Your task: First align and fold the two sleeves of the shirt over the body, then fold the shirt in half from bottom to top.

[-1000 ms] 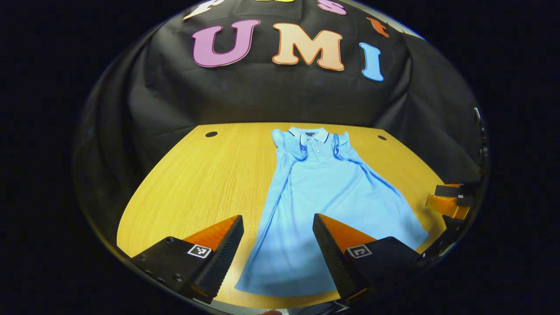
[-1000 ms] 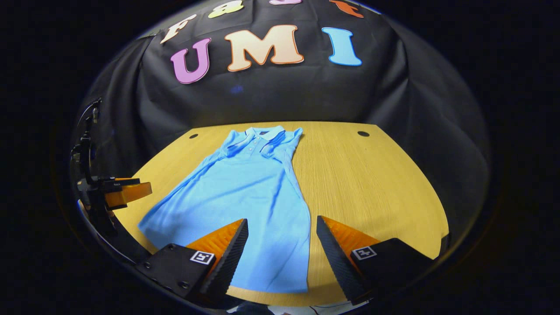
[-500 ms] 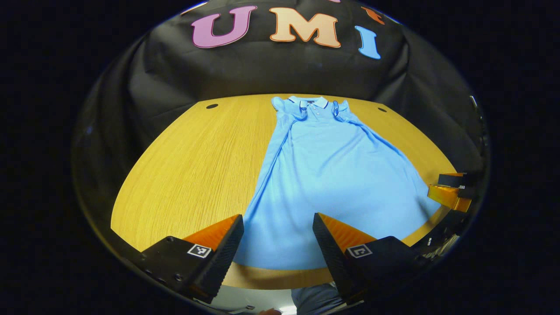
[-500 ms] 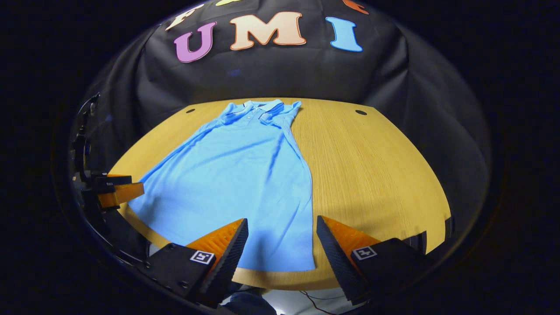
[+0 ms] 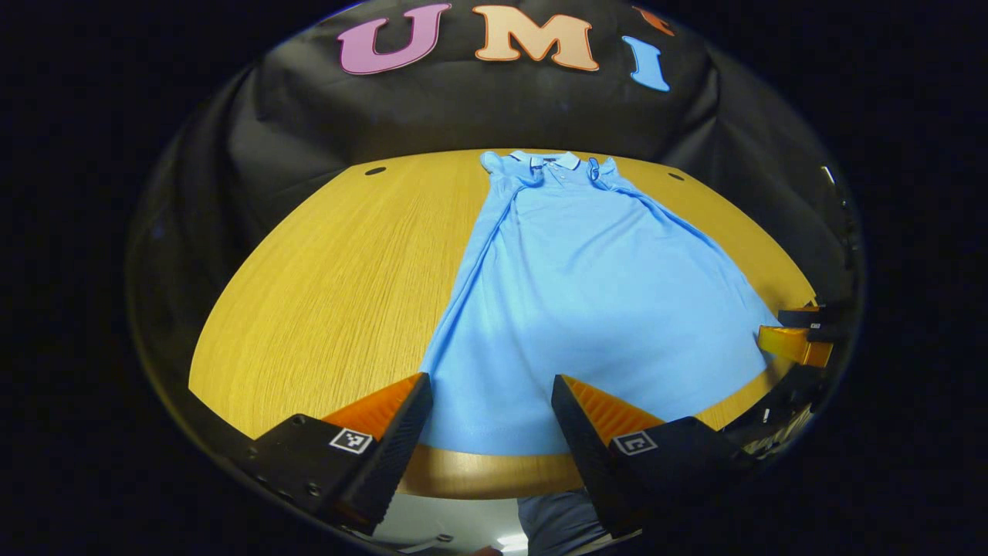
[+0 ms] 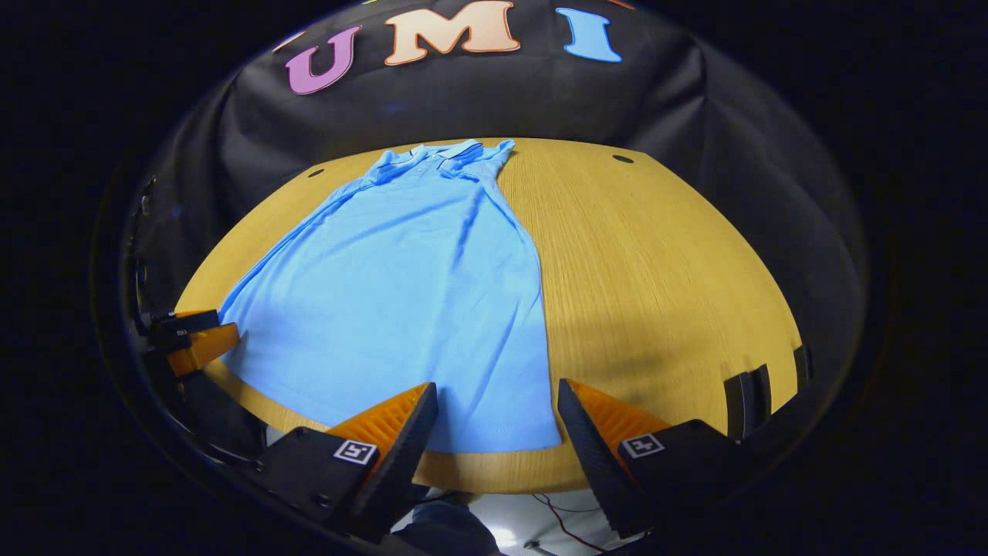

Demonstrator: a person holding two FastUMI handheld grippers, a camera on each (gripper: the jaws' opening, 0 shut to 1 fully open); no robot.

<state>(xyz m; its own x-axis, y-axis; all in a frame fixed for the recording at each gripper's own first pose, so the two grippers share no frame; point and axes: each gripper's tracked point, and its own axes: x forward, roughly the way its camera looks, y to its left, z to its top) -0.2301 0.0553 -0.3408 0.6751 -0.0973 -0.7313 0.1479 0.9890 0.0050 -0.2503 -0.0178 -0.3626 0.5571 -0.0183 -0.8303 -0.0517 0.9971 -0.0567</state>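
1. In the left gripper view, the left gripper [image 5: 488,401] has its two fingers spread wide and nothing between them. It hangs over the near left corner of the hem of the light blue short-sleeved polo shirt [image 5: 587,293].
2. In the right gripper view, the right gripper [image 6: 495,405] is also spread wide and holds nothing. It hangs over the near right corner of the hem of the shirt [image 6: 401,286].
3. The shirt lies flat on the round yellow wooden table [image 5: 340,270], hem near the front edge, collar at the far edge.
4. Both sleeves are folded in over the body near the collar [image 5: 552,161].
5. In the left gripper view, the other gripper shows at the right rim, beside the hem corner.
6. Behind the table hangs the black cloth wall [image 5: 463,116].
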